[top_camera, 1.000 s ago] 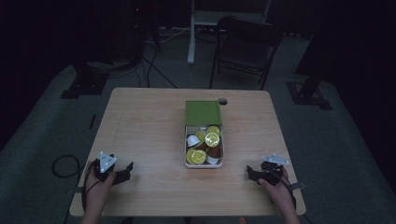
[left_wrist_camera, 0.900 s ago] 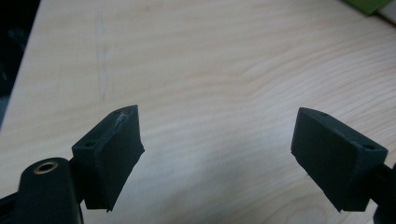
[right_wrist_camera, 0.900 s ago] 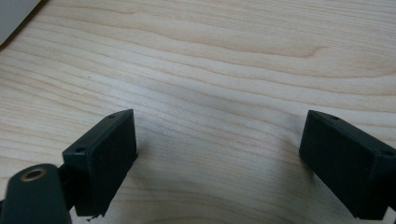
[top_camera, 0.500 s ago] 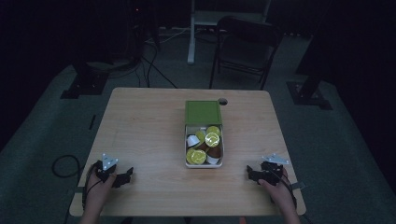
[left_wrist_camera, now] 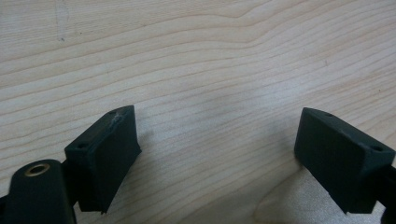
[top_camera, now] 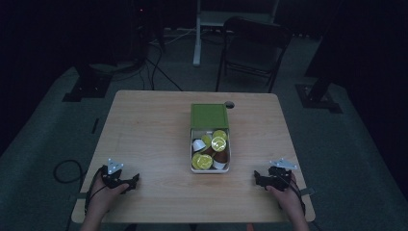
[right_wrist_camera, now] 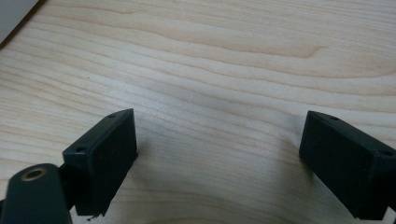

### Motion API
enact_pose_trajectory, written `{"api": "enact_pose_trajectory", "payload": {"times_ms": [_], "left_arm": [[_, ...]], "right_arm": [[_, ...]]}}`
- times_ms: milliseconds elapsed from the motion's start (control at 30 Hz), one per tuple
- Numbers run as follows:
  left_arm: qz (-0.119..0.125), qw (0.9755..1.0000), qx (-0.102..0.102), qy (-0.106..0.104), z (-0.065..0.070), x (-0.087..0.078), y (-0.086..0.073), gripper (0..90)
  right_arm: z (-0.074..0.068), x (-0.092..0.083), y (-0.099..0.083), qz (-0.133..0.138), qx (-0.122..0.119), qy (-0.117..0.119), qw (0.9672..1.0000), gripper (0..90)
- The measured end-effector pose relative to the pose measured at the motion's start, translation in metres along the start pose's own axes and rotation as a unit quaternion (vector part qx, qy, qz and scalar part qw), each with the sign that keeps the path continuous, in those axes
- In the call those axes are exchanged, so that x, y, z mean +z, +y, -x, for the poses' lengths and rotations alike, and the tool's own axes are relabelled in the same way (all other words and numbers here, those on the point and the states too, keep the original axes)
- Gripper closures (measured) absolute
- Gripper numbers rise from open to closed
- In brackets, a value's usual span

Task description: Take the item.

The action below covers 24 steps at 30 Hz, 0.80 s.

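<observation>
On the light wooden table (top_camera: 154, 130) my left gripper (top_camera: 133, 180) rests near the front left corner, held by a hand. Its jaws have just been opening a little further and stand open over bare wood (left_wrist_camera: 217, 135), with nothing between them. My right gripper (top_camera: 258, 178) lies near the front right edge in the other hand, pointing inward. It is open too, with only wood grain between its pads (right_wrist_camera: 219, 135). In the table's middle sits a white box (top_camera: 191, 155) holding several yellow-green and brown capsules (top_camera: 202, 161), with its green lid (top_camera: 210, 115) at the far end.
A small round hole (top_camera: 229, 104) is in the tabletop behind the box. Beyond the table stand a dark chair (top_camera: 252, 50), a white post (top_camera: 197, 33) and stand bases with cables on the grey floor. A pale corner (right_wrist_camera: 14, 14) shows at the upper left of the right gripper view.
My left gripper has shifted slightly toward the near edge of the table. The right gripper and the box have stayed where they were.
</observation>
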<state>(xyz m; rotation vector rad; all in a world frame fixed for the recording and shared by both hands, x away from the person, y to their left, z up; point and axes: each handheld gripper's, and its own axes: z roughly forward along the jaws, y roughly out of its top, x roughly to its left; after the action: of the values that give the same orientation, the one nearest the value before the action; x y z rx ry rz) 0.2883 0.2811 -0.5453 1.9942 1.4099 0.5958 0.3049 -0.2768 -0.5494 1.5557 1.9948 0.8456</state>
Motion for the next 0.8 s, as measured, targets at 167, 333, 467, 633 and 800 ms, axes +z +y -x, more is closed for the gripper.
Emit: {"api": "enact_pose_trajectory", "payload": {"times_ms": [167, 333, 467, 633, 800], "left_arm": [[-0.001, 1.0, -0.002, 0.002, 0.0, 0.001, 0.001, 12.6], [-0.001, 1.0, -0.001, 0.002, 0.0, 0.001, 0.001, 12.6], [-0.001, 1.0, -0.002, 0.002, 0.0, 0.001, 0.001, 12.6], [-0.001, 1.0, -0.002, 0.002, 0.0, 0.001, 0.001, 12.5], [-0.001, 1.0, -0.001, 0.002, 0.0, 0.001, 0.001, 12.5]], "right_arm": [[-0.005, -0.006, 0.005, 0.006, -0.003, 0.002, 1.0, 10.9], [-0.011, -0.015, 0.013, 0.015, 0.004, 0.012, 0.9998, 10.9], [-0.018, -0.024, 0.022, 0.023, 0.0, 0.02, 0.9995, 10.9], [-0.029, -0.034, 0.032, 0.031, -0.008, 0.032, 0.999, 10.9], [-0.038, -0.043, 0.039, 0.04, -0.021, 0.041, 0.9981, 11.0]]}}
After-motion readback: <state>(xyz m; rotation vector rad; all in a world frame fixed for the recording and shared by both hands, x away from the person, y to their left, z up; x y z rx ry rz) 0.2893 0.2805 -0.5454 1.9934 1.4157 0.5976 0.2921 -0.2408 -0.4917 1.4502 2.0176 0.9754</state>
